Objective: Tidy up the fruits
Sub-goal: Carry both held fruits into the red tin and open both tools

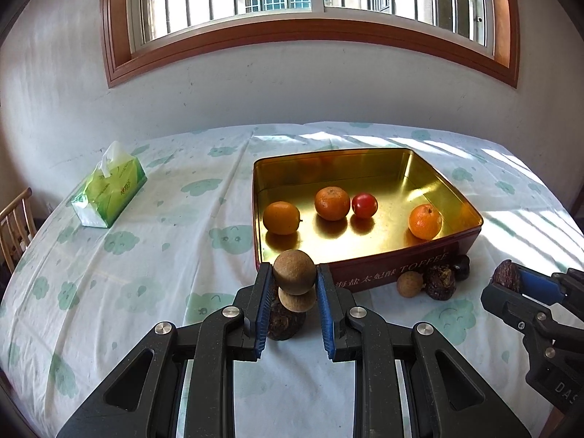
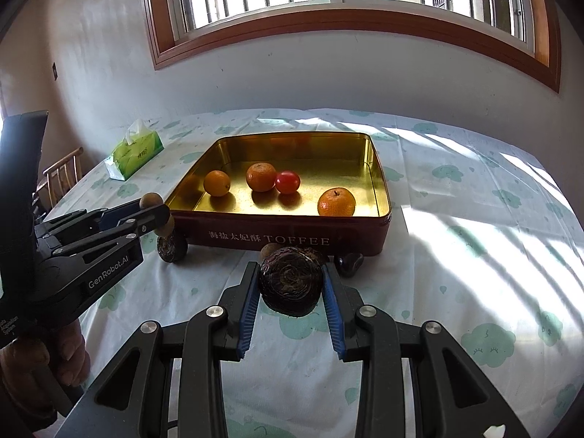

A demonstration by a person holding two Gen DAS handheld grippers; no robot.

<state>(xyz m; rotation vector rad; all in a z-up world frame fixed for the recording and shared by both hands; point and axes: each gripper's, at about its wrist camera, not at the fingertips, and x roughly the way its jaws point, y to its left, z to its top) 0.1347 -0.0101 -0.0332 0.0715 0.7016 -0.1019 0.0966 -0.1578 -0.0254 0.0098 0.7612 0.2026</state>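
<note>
your left hand-held gripper is pinching a small round tan longan-like fruit between its blue pads, held just in front of the near left corner of the red toffee tin with the gold inside. right under it a second small tan fruit sits against a dark brown ridged water-chestnut-like bulb on the desk covered with a white cloth printed with green clouds.

your right hand-held gripper is clamped on a larger dark purple-brown ridged bulb, lifted off the cloth just before the tin's front wall. behind it, against that wall, you have another tan fruit, a rough dark brown bulb and a shiny dark chestnut-like piece lying close together on the desk.

inside the tin sit four fruits: an orange kumquat-like fruit near the left wall, a round mandarin touching a small red tomato-like fruit in the middle, and another mandarin towards the right wall, well apart from the others.

a green tissue pack lies far left on the desk, near a wooden chair. a barred window with a brown wooden frame fills the wall behind.
</note>
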